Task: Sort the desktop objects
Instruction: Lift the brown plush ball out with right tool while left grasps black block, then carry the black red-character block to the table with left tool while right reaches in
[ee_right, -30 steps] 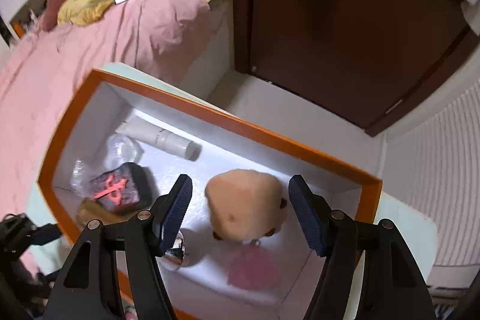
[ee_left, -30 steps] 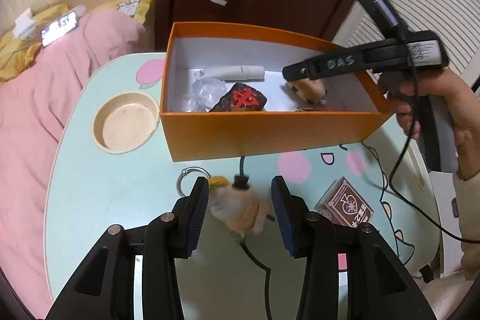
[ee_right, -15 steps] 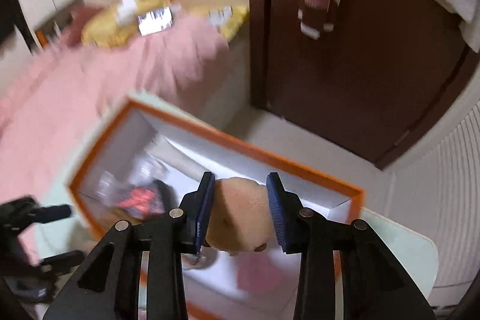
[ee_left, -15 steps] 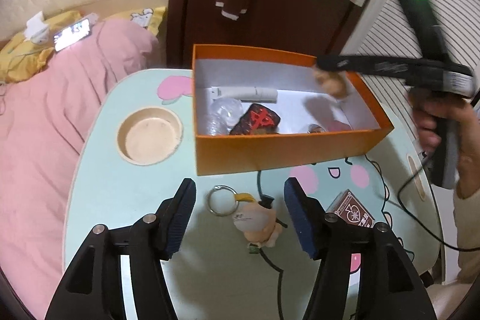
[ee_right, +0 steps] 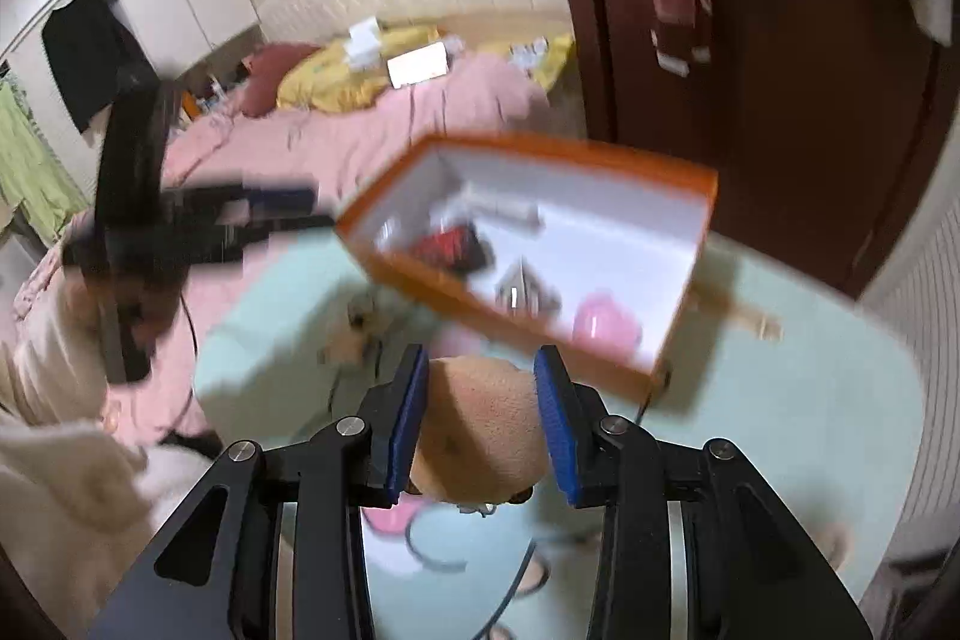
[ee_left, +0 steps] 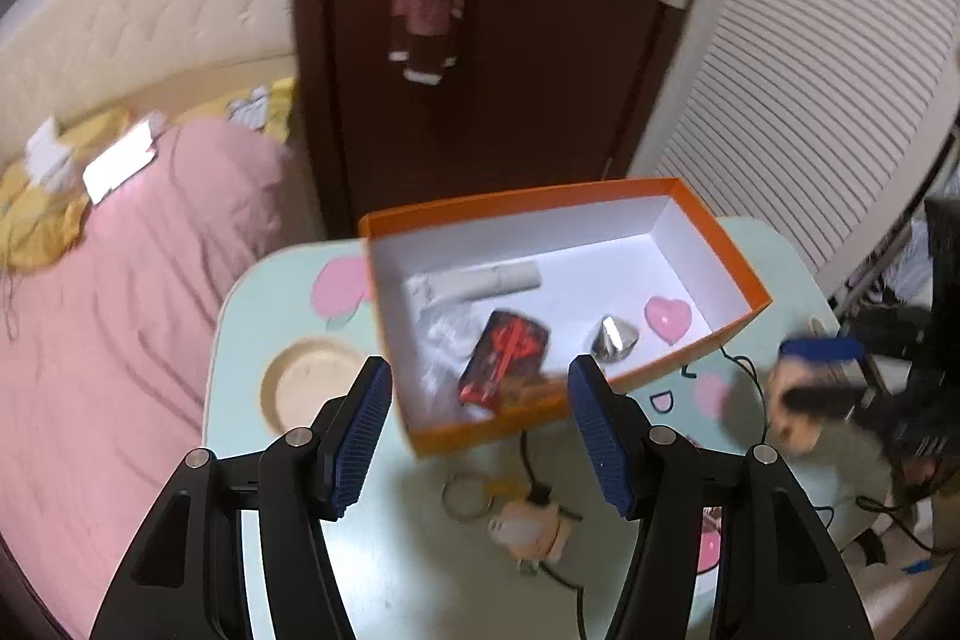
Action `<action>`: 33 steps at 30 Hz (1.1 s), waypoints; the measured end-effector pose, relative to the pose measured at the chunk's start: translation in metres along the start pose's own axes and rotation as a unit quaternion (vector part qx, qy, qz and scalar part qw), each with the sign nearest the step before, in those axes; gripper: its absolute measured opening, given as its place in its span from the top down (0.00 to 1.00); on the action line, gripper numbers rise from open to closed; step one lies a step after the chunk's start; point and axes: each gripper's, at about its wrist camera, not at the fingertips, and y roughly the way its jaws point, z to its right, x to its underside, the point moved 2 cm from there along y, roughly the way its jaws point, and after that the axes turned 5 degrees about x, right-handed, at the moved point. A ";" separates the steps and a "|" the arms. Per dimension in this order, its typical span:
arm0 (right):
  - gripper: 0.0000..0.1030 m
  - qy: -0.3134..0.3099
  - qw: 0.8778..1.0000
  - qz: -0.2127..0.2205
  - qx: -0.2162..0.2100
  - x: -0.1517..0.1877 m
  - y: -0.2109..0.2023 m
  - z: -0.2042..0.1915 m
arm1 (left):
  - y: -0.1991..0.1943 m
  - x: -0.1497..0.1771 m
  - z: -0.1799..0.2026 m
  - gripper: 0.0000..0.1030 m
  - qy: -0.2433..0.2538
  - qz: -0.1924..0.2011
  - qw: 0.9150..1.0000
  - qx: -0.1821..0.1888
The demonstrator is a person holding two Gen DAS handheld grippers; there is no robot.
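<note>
**Plush held outside the box, left jaws empty**

Left wrist view: my left gripper (ee_left: 480, 424) stands released, nothing between its blue pads, above the pale green table (ee_left: 372, 550). A small cream figure keychain (ee_left: 528, 520) lies below, beside the orange cardboard box (ee_left: 540, 418).

Right wrist view: my right gripper (ee_right: 482, 421) is clenched on a tan round plush toy (ee_right: 480, 430), over the table just in front of the box's near wall.

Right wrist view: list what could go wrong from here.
1. The right gripper pinches the soft tan plush toy only at its sides; it could squeeze out while carried.
2. A black cable trails over the table beside the orange box; it could snag.
3. The left gripper, jaws open and empty, hangs over the keychain toy, so the hands may cross.
</note>
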 end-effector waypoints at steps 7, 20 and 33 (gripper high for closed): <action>0.59 0.047 0.997 -0.014 0.059 0.043 0.023 0.012 | 0.045 -0.031 0.021 0.42 0.048 -0.077 0.996 -0.009; 0.53 0.104 0.993 0.034 0.038 0.049 0.002 0.039 | 0.112 -0.048 0.020 0.67 0.089 -0.283 0.955 -0.016; 0.52 0.132 0.990 0.038 0.020 0.050 0.005 0.047 | 0.140 -0.039 0.000 0.61 0.017 -0.344 0.938 0.030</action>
